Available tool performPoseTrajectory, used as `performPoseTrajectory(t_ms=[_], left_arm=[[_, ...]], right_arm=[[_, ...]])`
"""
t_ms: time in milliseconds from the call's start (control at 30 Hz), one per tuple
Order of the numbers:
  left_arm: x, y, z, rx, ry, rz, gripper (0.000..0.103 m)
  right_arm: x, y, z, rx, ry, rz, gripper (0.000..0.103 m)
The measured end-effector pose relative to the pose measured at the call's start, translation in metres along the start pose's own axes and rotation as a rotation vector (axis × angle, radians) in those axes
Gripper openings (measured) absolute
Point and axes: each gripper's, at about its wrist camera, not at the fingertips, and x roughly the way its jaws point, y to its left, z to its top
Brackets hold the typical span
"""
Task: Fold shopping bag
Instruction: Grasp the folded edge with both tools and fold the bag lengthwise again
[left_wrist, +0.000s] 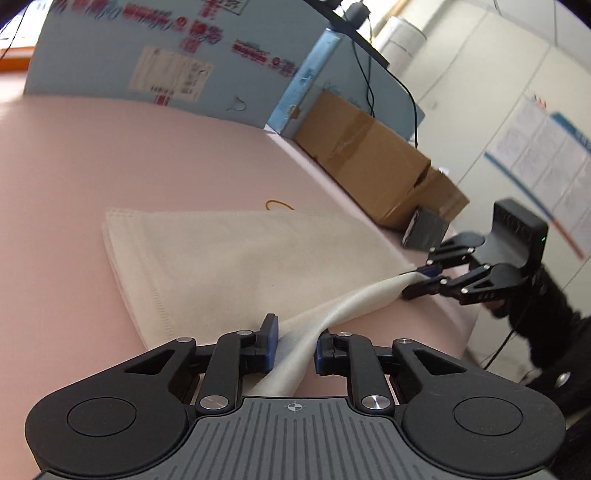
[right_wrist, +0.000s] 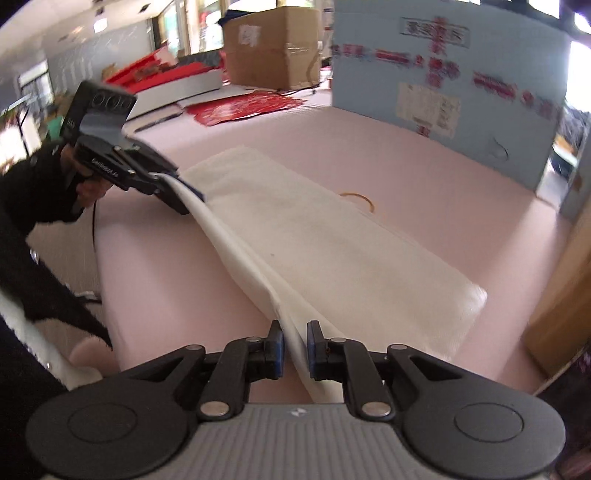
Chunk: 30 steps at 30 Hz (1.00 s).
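While the cream shopping bag (left_wrist: 236, 254) lies flat on the pink table (left_wrist: 74, 177), its near edge is lifted between both grippers. Left gripper (left_wrist: 293, 345) pinches one end of that raised edge with narrow jaws, and right gripper (right_wrist: 295, 345) clamps the other. An orange rubber band (right_wrist: 358, 199) lies just behind the bag.

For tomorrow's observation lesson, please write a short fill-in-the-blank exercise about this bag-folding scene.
1. The shopping bag lies on a ____ table.
2. Each gripper, left gripper and right gripper, has an edge of the ____ between its fingers.
3. Beyond the bag lies a thin yellow rubber ____.
4. Behind the table stands a light ____ board.

Missing words: pink; bag; band; blue
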Motion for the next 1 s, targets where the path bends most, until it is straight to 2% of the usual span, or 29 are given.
performPoseTrajectory(t_ms=[167,233,400,667,833,1000], left_arm=[[-0.003,0.002,-0.003,-0.016,-0.005,-0.009,0.016],[-0.005,0.003,-0.005,-0.029,-0.006,-0.016,0.017],[-0.011,0.008,-0.007,-0.074,-0.027,-0.005,0.016],[-0.016,0.006,-0.006,-0.098,-0.044,0.069,0.016],[-0.015,-0.005,-0.005,-0.038,-0.034,0.151,0.016],[-0.015,-0.005,-0.004,-0.022,-0.027,0.168,0.017]], right_arm=[[-0.01,-0.045,-0.016,0.289,-0.076,0.176,0.016],[-0.011,-0.056,-0.02,0.36,-0.095,0.202,0.016],[-0.008,-0.067,-0.019,0.49,-0.126,0.135,0.017],[-0.002,-0.057,-0.015,0.598,-0.163,-0.007,0.017],[-0.001,-0.046,-0.011,0.63,-0.168,-0.111,0.017],[-0.012,-0.053,-0.016,0.661,-0.181,-0.157,0.02]])
